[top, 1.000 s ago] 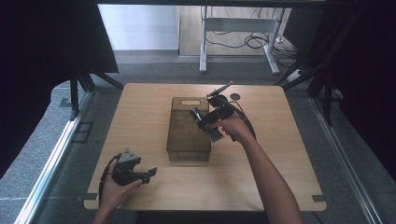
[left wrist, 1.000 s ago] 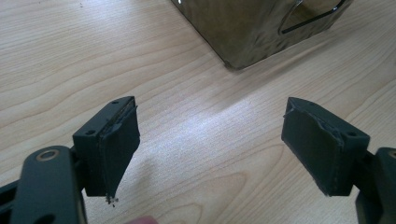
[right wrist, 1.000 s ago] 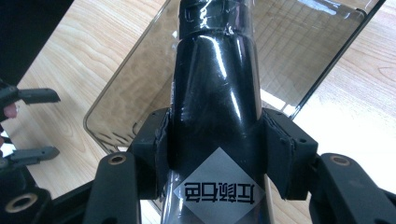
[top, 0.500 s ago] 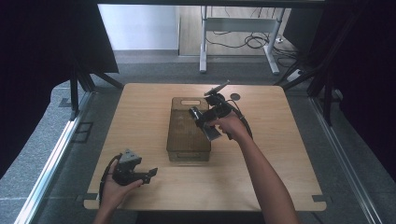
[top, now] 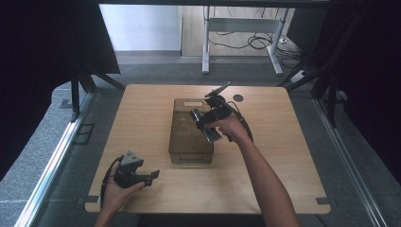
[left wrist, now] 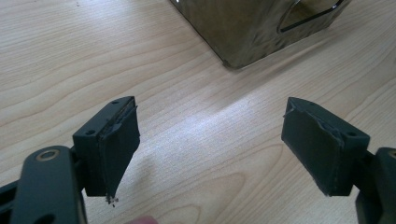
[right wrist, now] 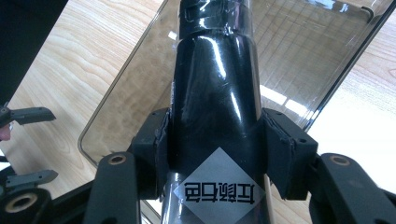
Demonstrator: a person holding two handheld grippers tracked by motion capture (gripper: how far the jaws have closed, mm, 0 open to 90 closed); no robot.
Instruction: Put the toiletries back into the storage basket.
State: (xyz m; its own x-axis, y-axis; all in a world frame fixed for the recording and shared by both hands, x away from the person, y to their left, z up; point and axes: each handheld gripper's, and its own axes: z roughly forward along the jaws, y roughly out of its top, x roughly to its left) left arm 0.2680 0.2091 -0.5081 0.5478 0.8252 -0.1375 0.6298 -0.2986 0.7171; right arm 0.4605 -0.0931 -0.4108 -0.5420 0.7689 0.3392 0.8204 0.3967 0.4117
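two hand-held grippers are in play, and the right hand-held gripper [top: 211,124] does the work: its jaws are clamped on a black bottle [right wrist: 215,100] with a grey diamond label, held over the clear brown tray [top: 182,142] at the middle of the desk [top: 283,179]. the step in hand looks like carrying the bottle to the tray, or lifting it out; i cannot tell which. if placing, the next move calls for lowering it inside the tray walls before the jaws part. the bottle sits between the pads, its body running up and away from the jaws. the left hand-held gripper [top: 142,176] rests at the near left of the desk, jaws spread wide on nothing, the tray corner just beyond them.
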